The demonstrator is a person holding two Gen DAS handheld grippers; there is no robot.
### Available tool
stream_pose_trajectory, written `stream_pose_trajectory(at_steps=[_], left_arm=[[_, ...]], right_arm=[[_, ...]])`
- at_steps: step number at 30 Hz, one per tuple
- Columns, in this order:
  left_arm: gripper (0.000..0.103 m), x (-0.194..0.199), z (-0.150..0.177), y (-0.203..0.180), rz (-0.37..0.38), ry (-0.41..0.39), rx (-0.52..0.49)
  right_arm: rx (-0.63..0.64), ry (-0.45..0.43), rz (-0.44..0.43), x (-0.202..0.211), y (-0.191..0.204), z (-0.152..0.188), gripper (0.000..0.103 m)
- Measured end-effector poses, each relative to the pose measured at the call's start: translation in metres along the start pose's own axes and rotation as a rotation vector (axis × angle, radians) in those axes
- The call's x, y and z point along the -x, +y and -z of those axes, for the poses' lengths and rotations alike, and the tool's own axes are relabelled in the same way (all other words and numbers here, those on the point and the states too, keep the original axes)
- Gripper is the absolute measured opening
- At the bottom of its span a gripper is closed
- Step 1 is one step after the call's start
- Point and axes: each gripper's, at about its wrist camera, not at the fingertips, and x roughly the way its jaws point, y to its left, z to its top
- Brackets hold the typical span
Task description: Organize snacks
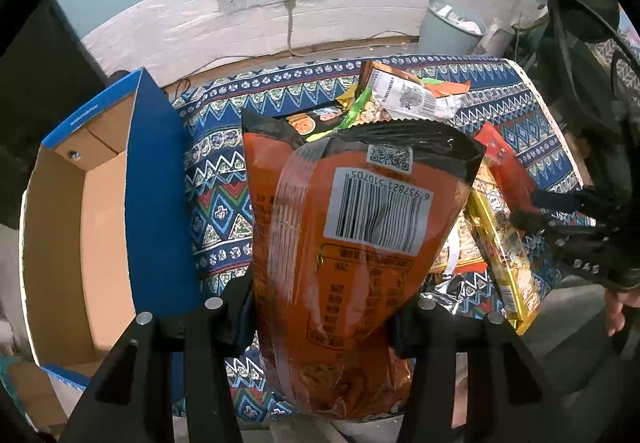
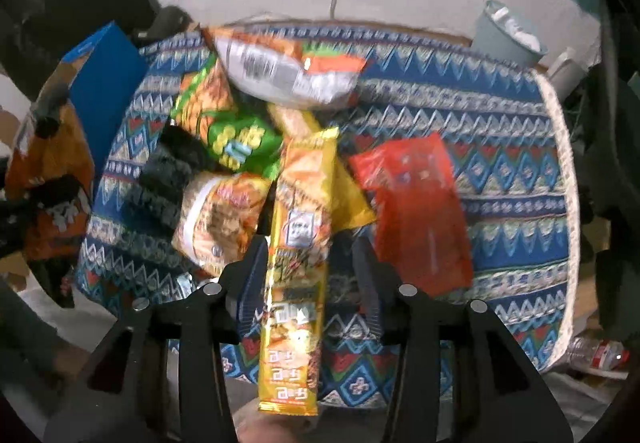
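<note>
Clearly light and crinkly, the orange bag (image 1: 352, 243) sits pinched low in the left tool (image 1: 324, 307); the right tool (image 2: 308, 255) straddles the slick yellow pack (image 2: 298, 227) at twelve o'clock, unpinched.

Your surface (image 2: 500, 179) wears a blue zigzag-patterned cloth. On it lie a red packet (image 2: 416, 203), a green bag (image 2: 224, 127), a silver-and-orange bag (image 2: 288, 71) and a pale orange bag (image 2: 220, 219), heaped near the middle.
</note>
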Motion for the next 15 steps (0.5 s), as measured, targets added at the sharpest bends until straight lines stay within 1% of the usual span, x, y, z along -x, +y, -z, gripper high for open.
stream_pose_trajectory(at_steps=[4, 9, 15], left_arm=[[0.052, -0.007, 0.0, -0.002, -0.017, 0.008, -0.014], [0.052, -0.013, 0.0, -0.003, -0.014, 0.02, -0.018], [0.052, -0.015, -0.001, -0.005, -0.009, 0.027, -0.025]], right_arm=[[-0.002, 0.043, 0.012, -0.017, 0.001, 0.004, 0.043], [-0.001, 0.067, 0.012, -0.026, 0.003, 0.004, 0.043], [-0.005, 0.084, 0.003, -0.036, 0.004, 0.001, 0.046]])
